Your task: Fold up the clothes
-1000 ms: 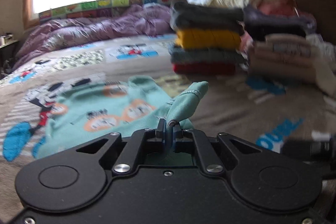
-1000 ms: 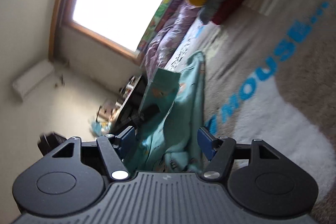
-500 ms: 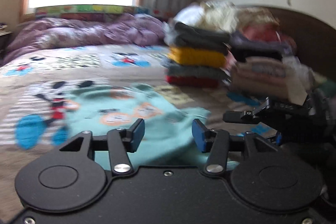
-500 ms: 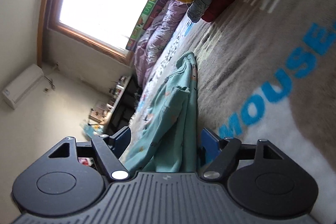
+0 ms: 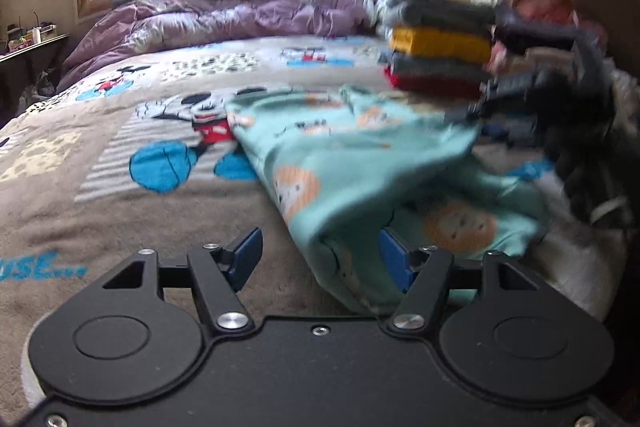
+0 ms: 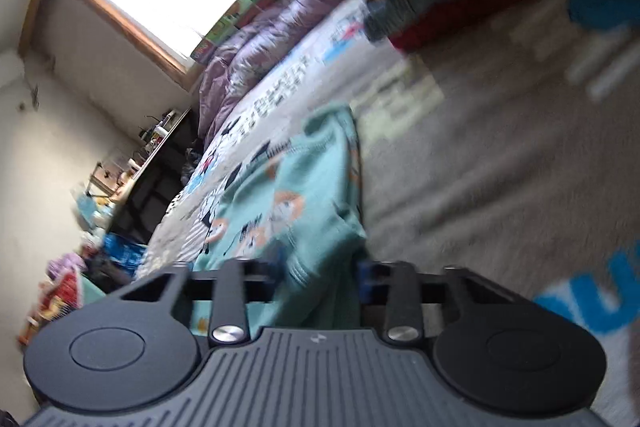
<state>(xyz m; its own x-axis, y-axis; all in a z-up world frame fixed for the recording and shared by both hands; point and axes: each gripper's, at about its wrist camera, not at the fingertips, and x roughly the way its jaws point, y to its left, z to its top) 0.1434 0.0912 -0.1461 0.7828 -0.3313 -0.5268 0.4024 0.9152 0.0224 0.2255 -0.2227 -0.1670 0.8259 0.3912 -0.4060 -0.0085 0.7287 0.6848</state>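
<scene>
A teal printed garment (image 5: 360, 167) lies partly folded on the cartoon bedspread (image 5: 120, 187). My left gripper (image 5: 320, 259) is open, and the garment's near folded edge lies between its blue pads. The right gripper shows as a blurred dark shape (image 5: 540, 99) over the garment's far right edge. In the right wrist view the garment (image 6: 288, 211) runs between the fingers of my right gripper (image 6: 320, 273), which is open with cloth in the gap.
A stack of folded clothes (image 5: 440, 59) stands on the bed behind the garment, with another pile (image 5: 540, 19) beside it. A purple duvet (image 5: 220, 19) lies under the window. A cluttered desk (image 6: 132, 167) stands beside the bed.
My left gripper let go of the garment's sleeve, opened, and came down to the near folded edge. The right gripper stayed open and moved along the garment toward the clothes stack.
</scene>
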